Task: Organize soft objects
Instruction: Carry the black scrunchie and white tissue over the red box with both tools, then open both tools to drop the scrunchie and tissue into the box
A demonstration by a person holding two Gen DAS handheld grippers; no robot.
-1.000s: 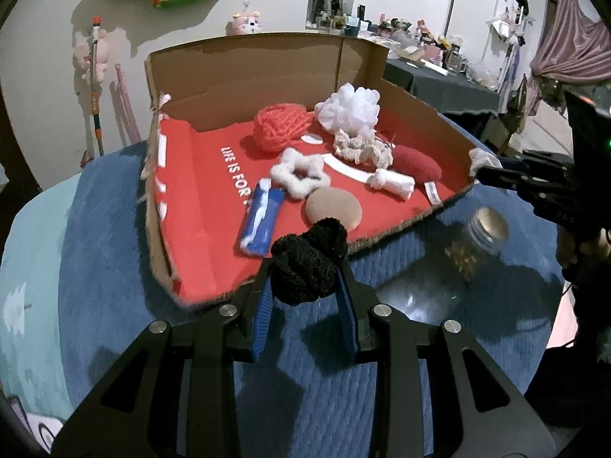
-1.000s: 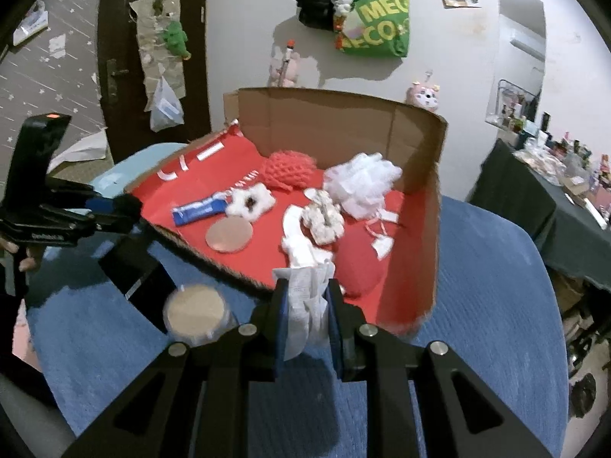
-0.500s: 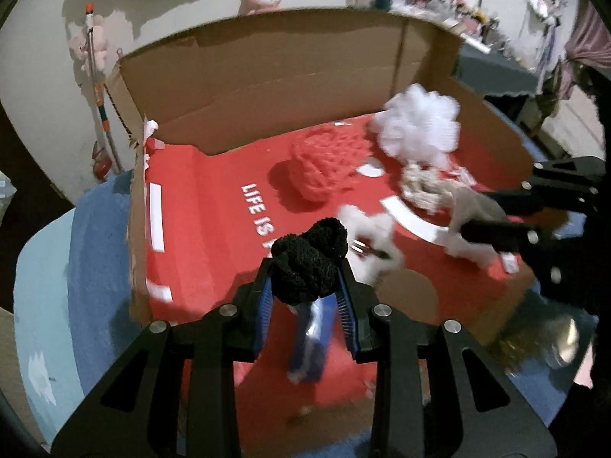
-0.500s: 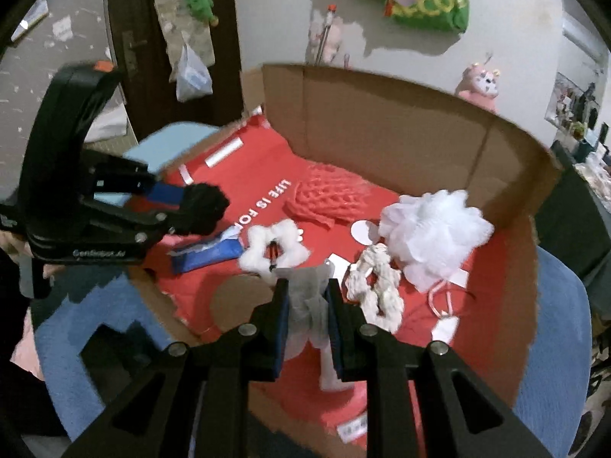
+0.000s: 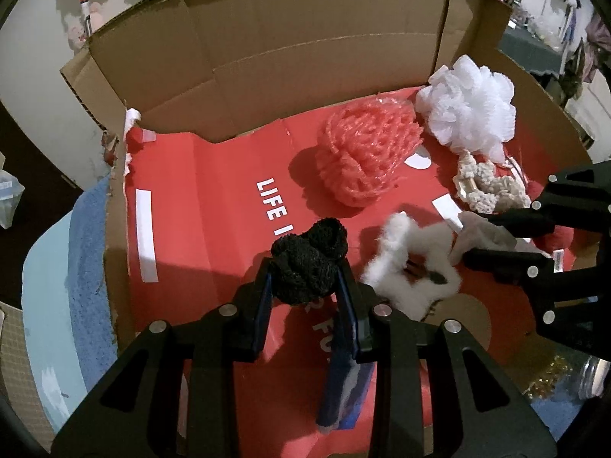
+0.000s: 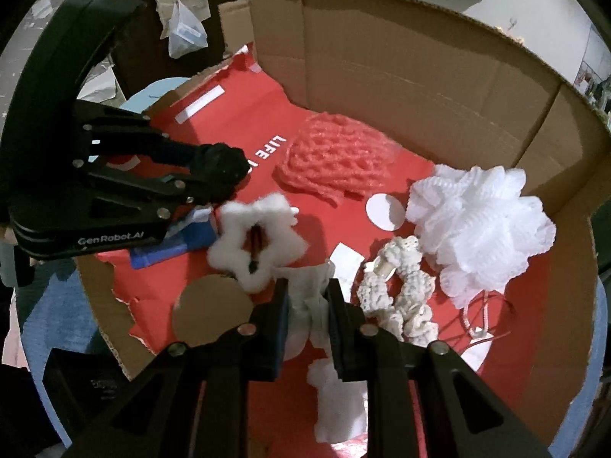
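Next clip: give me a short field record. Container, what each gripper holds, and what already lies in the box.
container: open cardboard box, red floor
left gripper: shut on black scrunchie
right gripper: shut on pale cloth
in box: pink net puff, white pouf, fluffy white ring, cream scrunchie, blue packet

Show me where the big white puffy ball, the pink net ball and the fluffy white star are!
big white puffy ball [image 6: 483,225], right wrist view, middle of its ruffles.
pink net ball [image 5: 368,156], left wrist view, centre of the mesh.
fluffy white star [image 6: 233,253], right wrist view, its lower left arm.
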